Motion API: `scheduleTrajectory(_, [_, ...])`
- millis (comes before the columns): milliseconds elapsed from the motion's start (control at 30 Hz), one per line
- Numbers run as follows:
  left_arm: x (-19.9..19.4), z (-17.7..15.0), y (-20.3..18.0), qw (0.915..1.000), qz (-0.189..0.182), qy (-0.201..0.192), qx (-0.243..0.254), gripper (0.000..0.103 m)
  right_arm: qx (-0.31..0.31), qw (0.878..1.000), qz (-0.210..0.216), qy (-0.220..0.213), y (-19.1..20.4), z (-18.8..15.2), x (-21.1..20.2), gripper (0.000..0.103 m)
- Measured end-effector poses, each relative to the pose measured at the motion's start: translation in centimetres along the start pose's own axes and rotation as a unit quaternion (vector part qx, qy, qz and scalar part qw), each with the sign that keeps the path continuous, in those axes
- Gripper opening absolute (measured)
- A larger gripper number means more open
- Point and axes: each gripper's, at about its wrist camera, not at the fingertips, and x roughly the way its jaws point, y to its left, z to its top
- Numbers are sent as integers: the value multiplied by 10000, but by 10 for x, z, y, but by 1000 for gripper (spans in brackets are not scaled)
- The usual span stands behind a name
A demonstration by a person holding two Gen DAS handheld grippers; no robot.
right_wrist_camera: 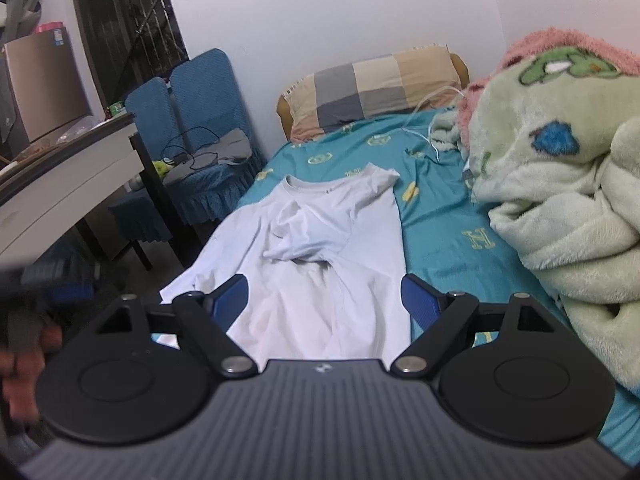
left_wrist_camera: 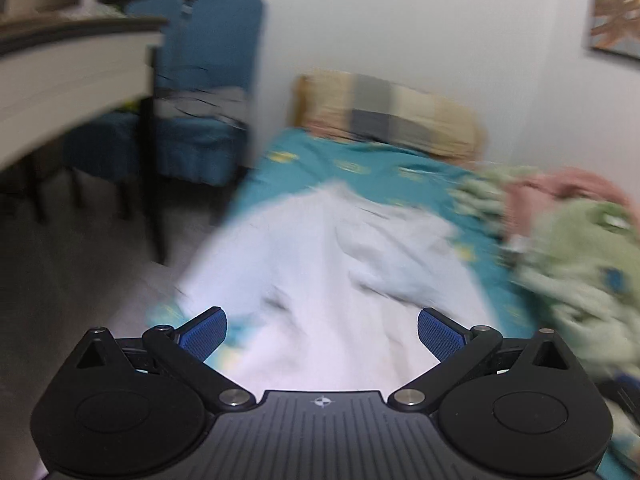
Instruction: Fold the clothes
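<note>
Currently: white T-shirt (right_wrist_camera: pixel 320 248) spread on teal bed sheet (right_wrist_camera: pixel 440 216), collar toward checked pillow (right_wrist_camera: pixel 376 88), hem toward cameras, left edge hanging over bed's side. Partly folded: one sleeve flipped across chest, lumpy bunch of cloth mid-torso, right sleeve crumpled near shoulder. Left gripper (left_wrist_camera: pixel 322 336) spread wide, nothing between blue pads (left_wrist_camera: pixel 204 336), hovering over shirt's lower half (heavy motion blur in left wrist view, fabric detail unreadable). Right gripper (right_wrist_camera: pixel 324 304) also wide apart, nothing pinched, pads (right_wrist_camera: pixel 418 304) straddling lower hem area; contact with cloth not resolvable, looks just above it. Fluffy green-and-pink blanket (right_wrist_camera: pixel 560 184) heaped on right side of bed, well apart from shirt, with strip of bare sheet between. Thin white cable (right_wrist_camera: pixel 428 128) lying on sheet near pillow. Blue-covered chairs (right_wrist_camera: pixel 200 112) beside bed on left, dark cable and grey item on one seat. White desk (right_wrist_camera: pixel 68 184) nearer on left, cardboard box (right_wrist_camera: pixel 44 80) on top. Blurred hand (right_wrist_camera: pixel 24 368) at far left edge of right wrist view.
</note>
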Motion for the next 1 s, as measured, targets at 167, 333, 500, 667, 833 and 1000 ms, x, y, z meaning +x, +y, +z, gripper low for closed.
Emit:
scheduleTrajectory(167, [79,17,52,9939,64,523,-964,99,70,9997,-17,239,-6,-5,16,85])
scheduleTrajectory(333, [151,-7,117,9562,-318,1354,-2574,84,116,9984,-39,560,-9,-10,40,85])
scheduleTrajectory(500, [180,-31,147,9271,-655,1552,-3349,79,167,9960,-45,875,-10,-15,65,85])
scheduleTrajectory(667, [192,-29,162,9266,-633,1228,-3497,62,149,9935,-62,1127,-8,-19,88,85])
scheduleTrajectory(833, [203,-19,167,9313,-449,984,-3477,7,140,9922,-79,1239,-8,-22,95,85])
scheduleTrajectory(1000, [181,10,156,9622,-140,337,-2700,4,217,9922,-113,1221,-10,-21,96,85])
